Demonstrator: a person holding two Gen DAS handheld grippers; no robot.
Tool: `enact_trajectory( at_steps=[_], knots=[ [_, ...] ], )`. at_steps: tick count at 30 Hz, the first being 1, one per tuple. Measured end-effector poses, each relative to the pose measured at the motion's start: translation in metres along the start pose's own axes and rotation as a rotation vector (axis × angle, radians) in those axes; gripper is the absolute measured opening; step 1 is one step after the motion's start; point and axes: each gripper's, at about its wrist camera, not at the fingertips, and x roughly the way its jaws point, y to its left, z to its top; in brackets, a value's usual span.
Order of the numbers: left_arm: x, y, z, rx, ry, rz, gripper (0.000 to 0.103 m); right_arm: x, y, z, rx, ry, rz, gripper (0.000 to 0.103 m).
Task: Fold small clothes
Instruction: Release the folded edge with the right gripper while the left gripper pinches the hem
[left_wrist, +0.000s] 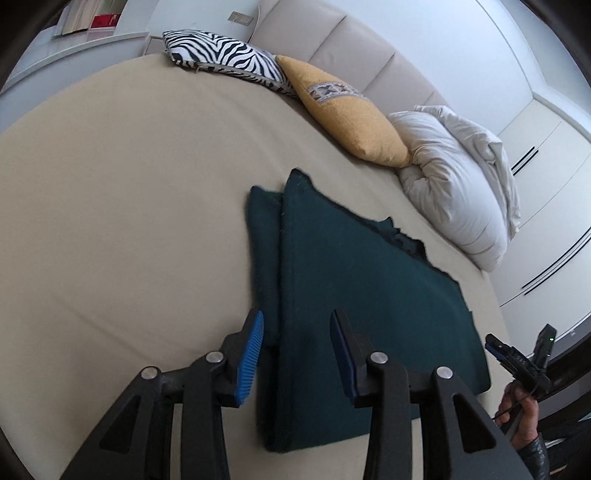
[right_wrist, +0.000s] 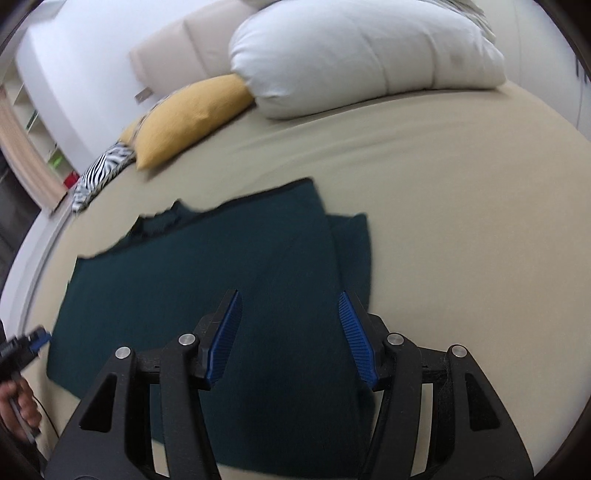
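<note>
Dark green garment (left_wrist: 369, 295): matt, slightly fuzzy knit cloth with frayed-looking edges, lying on a smooth beige bed sheet (left_wrist: 129, 221) of matt fabric. Left gripper (left_wrist: 297, 354) and right gripper (right_wrist: 290, 336): matt black plastic arms, ribbed blue pads (right_wrist: 354, 336) (rubbery in look), bright silvery metal pins at the joints. Behind: a coarse-weave yellow cushion (left_wrist: 351, 118), a smooth zebra-print cushion (left_wrist: 225, 55), a soft crumpled white pillow (left_wrist: 454, 181), a padded headboard (left_wrist: 354, 40) with a faint sheen.

No readable writing anywhere in either view. The red item (left_wrist: 105, 21) on the shelf (left_wrist: 92, 35) beside the bed may carry print, but it is too small and blurred to make out — likewise the patterned band (left_wrist: 334, 89) on the yellow cushion (left_wrist: 351, 118), which shows shapes, not letters.
</note>
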Motion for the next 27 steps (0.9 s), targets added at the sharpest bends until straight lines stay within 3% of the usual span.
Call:
enact_trajectory(
  at_steps=[9, 14, 21, 24, 25, 27],
  knots=[
    [0.004, -0.004, -0.02, 0.064, 0.009, 0.049, 0.039, -0.024, -0.013, -0.045, 0.045, -0.014, -0.048, 0.054],
    [0.005, -0.003, -0.023, 0.079, 0.007, 0.073, 0.02, -0.028, -0.017, -0.054, 0.038, -0.002, -0.062, 0.054],
    [0.003, -0.007, -0.025, 0.108, 0.001, 0.092, 0.012, -0.037, -0.019, -0.061, 0.025, -0.009, -0.094, 0.049],
    [0.003, -0.009, -0.025, 0.128, 0.003, 0.101, 0.009, -0.039, -0.02, -0.066, 0.016, -0.002, -0.095, 0.036],
    [0.003, -0.01, -0.025, 0.132, 0.003, 0.103, 0.009, -0.038, -0.021, -0.068, 0.005, 0.008, -0.093, 0.024],
    [0.002, -0.009, -0.025, 0.129, 0.002, 0.097, 0.008, -0.036, -0.022, -0.072, -0.011, 0.021, -0.115, 0.01]
  ],
)
